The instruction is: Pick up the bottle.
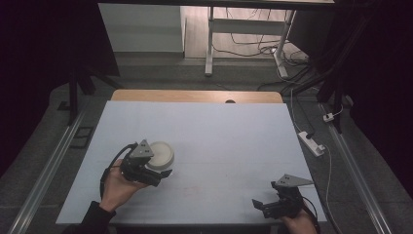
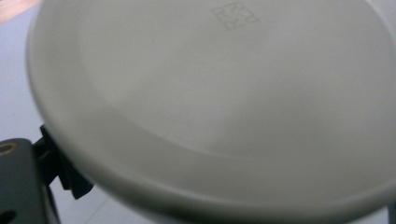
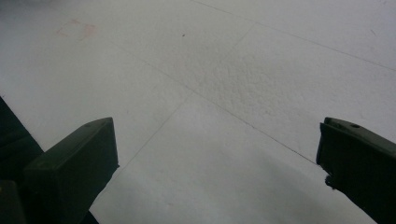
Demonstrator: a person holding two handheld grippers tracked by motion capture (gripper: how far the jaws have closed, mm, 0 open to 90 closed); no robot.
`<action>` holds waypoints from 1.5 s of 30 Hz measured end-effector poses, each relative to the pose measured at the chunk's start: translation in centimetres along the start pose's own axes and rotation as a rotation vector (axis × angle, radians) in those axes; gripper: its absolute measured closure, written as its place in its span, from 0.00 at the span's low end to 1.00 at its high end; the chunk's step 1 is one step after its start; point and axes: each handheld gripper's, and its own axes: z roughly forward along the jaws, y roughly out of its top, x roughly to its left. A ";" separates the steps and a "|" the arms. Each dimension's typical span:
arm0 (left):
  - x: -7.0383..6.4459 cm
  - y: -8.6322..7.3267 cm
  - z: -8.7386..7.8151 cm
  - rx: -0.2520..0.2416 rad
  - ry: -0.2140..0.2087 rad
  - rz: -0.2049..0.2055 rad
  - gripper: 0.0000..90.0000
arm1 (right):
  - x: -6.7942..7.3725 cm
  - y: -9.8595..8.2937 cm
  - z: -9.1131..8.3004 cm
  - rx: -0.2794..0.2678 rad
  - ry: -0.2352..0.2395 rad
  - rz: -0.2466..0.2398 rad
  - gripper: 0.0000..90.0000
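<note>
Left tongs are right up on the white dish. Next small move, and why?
Probably close the left tongs on the rim of the round white dish and check the grip before lifting. The left gripper view has the dish's rim right against one black jaw, but whether the tongs are already shut on it is unclear. The right tongs are open over the bare white table, so they are free to help.

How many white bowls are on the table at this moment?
1. The white bowl is at the left of the table, at the claw of the left gripper. The left gripper view shows it close up.
</note>
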 end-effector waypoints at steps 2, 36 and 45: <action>0.0 0.5 0.4 -0.002 -0.012 0.005 0.08 | 0.0 0.0 0.0 0.001 0.001 0.000 0.00; -2.1 5.9 5.2 -0.011 -0.114 0.103 0.08 | 0.0 0.0 0.0 -0.007 0.001 -0.007 0.00; -2.8 6.3 5.7 -0.015 -0.144 0.129 0.08 | 0.0 0.0 0.0 -0.002 0.003 -0.011 0.00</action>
